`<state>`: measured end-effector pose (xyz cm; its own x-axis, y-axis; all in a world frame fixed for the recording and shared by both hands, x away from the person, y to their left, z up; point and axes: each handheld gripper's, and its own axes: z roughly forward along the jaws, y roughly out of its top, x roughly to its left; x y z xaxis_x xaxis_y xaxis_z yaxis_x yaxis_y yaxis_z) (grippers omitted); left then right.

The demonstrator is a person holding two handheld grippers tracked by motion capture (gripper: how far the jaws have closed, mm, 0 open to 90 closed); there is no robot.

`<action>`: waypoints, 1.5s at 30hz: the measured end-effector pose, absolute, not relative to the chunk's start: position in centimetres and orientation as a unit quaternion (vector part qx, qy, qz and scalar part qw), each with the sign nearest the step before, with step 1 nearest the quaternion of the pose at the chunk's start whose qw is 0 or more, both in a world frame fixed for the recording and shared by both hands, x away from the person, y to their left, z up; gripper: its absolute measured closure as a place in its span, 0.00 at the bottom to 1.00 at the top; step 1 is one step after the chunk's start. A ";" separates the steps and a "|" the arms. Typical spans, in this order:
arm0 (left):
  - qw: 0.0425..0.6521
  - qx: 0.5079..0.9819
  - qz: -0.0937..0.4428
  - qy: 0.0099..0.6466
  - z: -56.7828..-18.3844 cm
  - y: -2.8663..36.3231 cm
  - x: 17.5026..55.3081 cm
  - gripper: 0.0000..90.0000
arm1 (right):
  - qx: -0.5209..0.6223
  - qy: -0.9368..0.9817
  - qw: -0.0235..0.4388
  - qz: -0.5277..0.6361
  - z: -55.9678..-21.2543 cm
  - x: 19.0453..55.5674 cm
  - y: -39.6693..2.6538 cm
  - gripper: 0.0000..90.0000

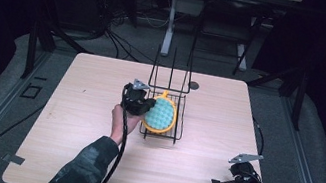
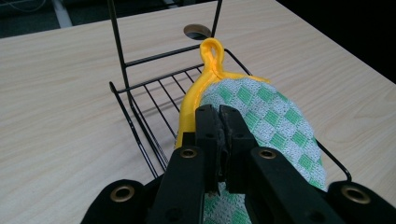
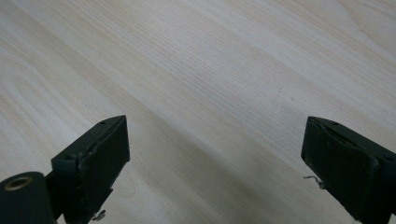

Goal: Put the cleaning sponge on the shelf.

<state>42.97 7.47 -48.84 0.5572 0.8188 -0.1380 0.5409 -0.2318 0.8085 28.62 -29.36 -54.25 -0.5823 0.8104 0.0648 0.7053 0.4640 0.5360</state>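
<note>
My left gripper (image 2: 219, 114) has its jaws pressed together on the near edge of the pot holder (image 2: 261, 116), green-and-white checked, yellow-trimmed. The cloth runs ahead of my jaws and lies in the black wire rack (image 2: 144, 121), its yellow loop (image 2: 212, 51) at the far end, by the rack's upright wires. My right gripper (image 3: 215, 154) is well apart from all this, near the table's (image 1: 100, 90) near right corner, jaws spread wide, bare wood between them. A round hole (image 2: 196, 31) in the table sits beyond the loop.
</note>
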 end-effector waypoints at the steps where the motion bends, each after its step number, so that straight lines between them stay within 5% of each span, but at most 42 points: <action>1: 0.435 0.767 0.159 0.445 -48.9 7.4 43.0 0.97 | 0.446 0.850 0.100 0.263 -54.3 28.6 -29.4 0.08; 45: 0.383 0.762 0.146 0.501 -52.5 5.3 45.4 0.97 | 0.443 0.850 0.101 0.265 -54.2 28.5 -29.2 0.08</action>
<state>45.41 5.34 -52.48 0.4548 0.8759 -0.1614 0.6516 -0.2037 0.7307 28.51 -29.20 -54.22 -0.5861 0.8079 0.0622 0.7005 0.4666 0.5399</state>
